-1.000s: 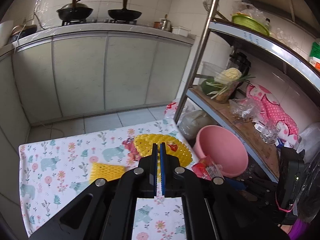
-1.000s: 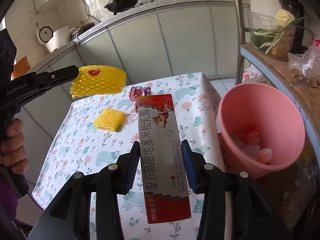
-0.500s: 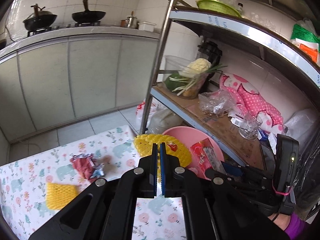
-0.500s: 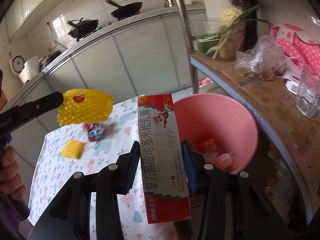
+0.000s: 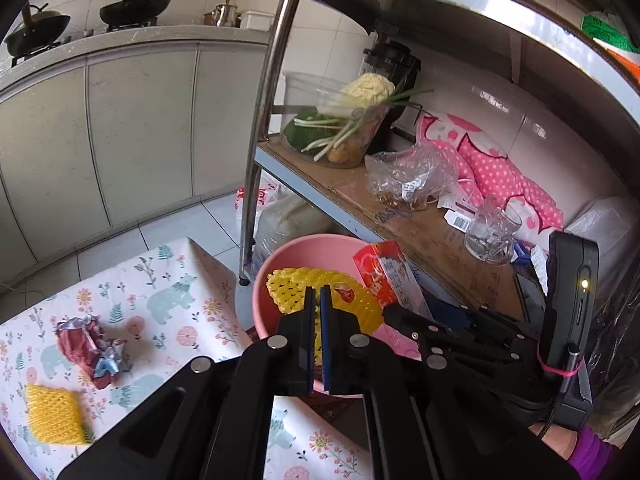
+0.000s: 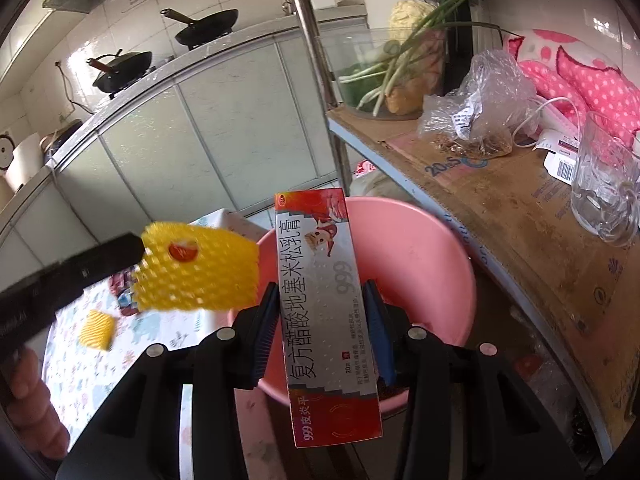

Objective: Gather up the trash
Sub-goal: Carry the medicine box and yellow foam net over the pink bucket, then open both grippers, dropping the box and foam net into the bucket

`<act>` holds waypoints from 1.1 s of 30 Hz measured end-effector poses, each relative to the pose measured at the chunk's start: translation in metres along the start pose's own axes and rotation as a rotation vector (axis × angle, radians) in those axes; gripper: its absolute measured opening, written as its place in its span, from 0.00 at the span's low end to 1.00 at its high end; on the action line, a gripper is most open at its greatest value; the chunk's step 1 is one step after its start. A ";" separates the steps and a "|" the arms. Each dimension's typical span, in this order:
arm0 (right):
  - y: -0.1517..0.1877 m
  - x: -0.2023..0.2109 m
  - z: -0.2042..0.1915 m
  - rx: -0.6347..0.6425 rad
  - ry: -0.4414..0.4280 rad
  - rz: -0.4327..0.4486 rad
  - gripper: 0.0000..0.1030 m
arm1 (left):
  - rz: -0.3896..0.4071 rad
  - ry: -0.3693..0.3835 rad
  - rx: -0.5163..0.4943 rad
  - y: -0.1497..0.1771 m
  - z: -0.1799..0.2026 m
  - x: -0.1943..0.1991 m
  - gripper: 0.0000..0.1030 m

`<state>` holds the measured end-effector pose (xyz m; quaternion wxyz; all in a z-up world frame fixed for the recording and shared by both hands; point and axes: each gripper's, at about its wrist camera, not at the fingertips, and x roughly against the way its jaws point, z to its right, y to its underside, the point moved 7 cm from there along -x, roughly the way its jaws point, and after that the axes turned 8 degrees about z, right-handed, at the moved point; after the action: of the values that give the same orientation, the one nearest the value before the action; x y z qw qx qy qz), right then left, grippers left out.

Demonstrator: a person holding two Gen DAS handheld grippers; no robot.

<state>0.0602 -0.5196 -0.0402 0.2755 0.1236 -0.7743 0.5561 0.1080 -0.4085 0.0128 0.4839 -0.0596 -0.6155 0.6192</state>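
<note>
My left gripper (image 5: 317, 300) is shut on a yellow foam fruit net (image 5: 308, 286) with a red sticker, held over the pink bin (image 5: 264, 280) beside the table. In the right wrist view the same yellow net (image 6: 196, 268) hangs from the left gripper's fingertips (image 6: 120, 246) at the bin's left rim. My right gripper (image 6: 320, 312) is shut on a long red and silver ointment box (image 6: 324, 308), upright above the pink bin (image 6: 420, 264). The ointment box (image 5: 384, 276) also shows in the left wrist view, over the bin's right side.
A smaller yellow foam net (image 5: 54, 414) and a crumpled red wrapper (image 5: 90, 346) lie on the floral tablecloth (image 5: 168, 300). A metal shelf (image 5: 420, 232) with vegetables, a plastic bag and a glass mug (image 6: 604, 188) stands right of the bin; its steel post (image 5: 264, 120) rises close by.
Both grippers have swung right from above the table to above the pink bin, each still holding its item. The wrapper and small net stayed on the table.
</note>
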 end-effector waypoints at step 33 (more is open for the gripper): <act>0.018 -0.066 0.027 0.028 0.119 -0.081 0.43 | -0.092 0.014 0.033 0.039 0.000 -0.073 0.22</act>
<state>0.0973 -0.5454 -0.0982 0.3415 0.1253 -0.7431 0.5617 0.1261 -0.4484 -0.0573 0.5170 -0.0279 -0.6040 0.6059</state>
